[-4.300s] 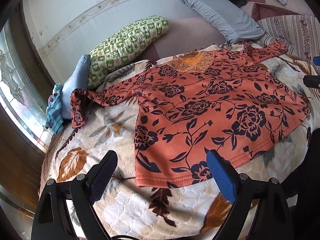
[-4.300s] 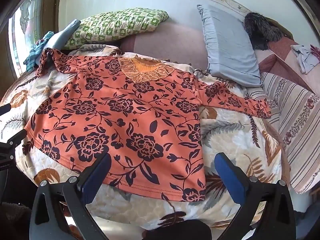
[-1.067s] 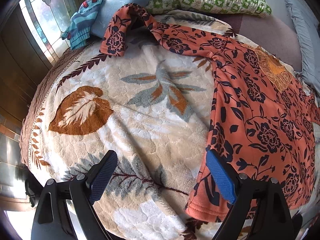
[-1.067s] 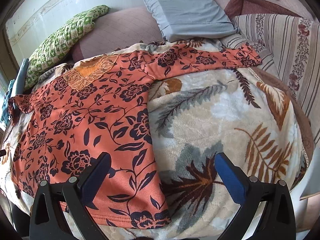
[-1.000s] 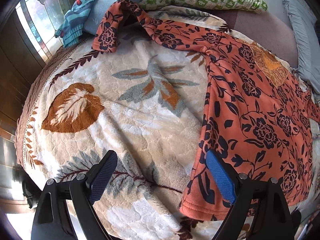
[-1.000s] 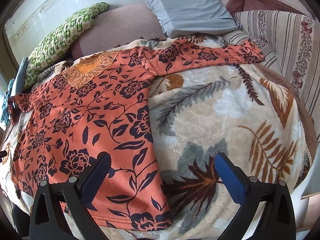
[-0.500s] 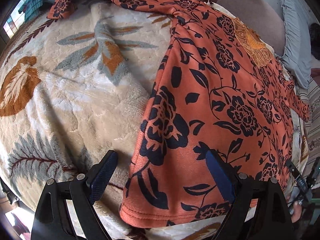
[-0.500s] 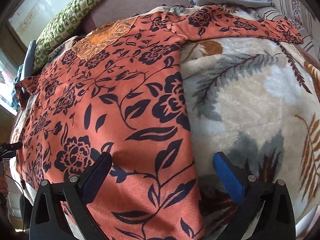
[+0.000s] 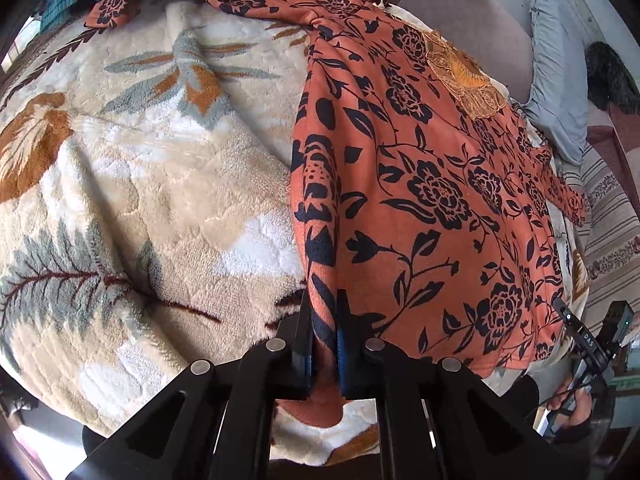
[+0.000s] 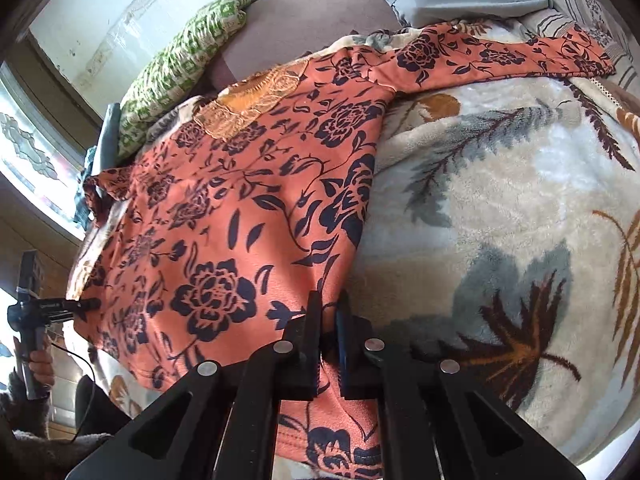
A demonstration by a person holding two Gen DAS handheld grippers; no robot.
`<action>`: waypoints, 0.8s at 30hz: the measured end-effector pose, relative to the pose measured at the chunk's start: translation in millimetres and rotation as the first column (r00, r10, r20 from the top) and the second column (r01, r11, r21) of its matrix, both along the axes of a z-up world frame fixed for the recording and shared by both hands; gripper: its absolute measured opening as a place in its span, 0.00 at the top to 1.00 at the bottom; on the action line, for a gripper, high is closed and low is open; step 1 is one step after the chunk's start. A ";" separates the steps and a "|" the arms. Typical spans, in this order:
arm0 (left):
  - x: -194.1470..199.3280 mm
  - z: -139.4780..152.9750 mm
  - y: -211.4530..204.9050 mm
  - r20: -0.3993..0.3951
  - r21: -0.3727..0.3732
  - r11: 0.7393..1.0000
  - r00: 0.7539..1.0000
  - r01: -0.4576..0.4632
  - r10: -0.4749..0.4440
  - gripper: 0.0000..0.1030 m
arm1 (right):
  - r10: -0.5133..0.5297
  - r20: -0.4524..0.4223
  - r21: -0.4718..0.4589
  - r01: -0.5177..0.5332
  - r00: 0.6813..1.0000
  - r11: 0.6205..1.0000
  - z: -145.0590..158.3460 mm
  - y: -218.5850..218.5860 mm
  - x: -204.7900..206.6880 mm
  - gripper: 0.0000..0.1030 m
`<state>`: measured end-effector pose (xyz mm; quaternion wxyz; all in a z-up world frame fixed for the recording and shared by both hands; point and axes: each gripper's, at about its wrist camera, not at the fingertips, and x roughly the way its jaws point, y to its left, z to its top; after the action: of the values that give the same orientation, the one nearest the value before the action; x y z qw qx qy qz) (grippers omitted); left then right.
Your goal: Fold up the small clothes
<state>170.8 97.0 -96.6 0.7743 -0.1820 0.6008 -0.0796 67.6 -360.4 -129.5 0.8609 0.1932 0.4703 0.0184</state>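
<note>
Left gripper (image 9: 324, 312): pads clamped on the hem corner of the orange floral top (image 9: 420, 184), bottom centre of frame.
Right gripper (image 10: 328, 312): pinching the opposite hem corner, fabric bunched between the pads.
Top: spread flat on the leaf-print blanket (image 9: 140, 160), sleeves toward the upper edge.
Containers: none visible.

You can read just one small bit of writing. In your left wrist view, look at about four o'clock, near the edge. There the black bar (image 9: 585, 335) on your other gripper has tiny white letters that look like "DAS". Nothing else in either view has words or numbers you can read.
</note>
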 end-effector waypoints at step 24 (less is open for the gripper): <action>-17.9 15.5 7.0 0.003 -0.071 0.997 1.000 -0.004 0.004 0.91 | 0.004 0.056 0.138 -0.011 0.998 0.990 25.8 -5.1 -49.5 0.97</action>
<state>152.9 104.1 -81.1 0.7685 -0.2105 0.5960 -0.0996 18.2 -365.5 -103.7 0.8581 0.2500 0.4446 0.0595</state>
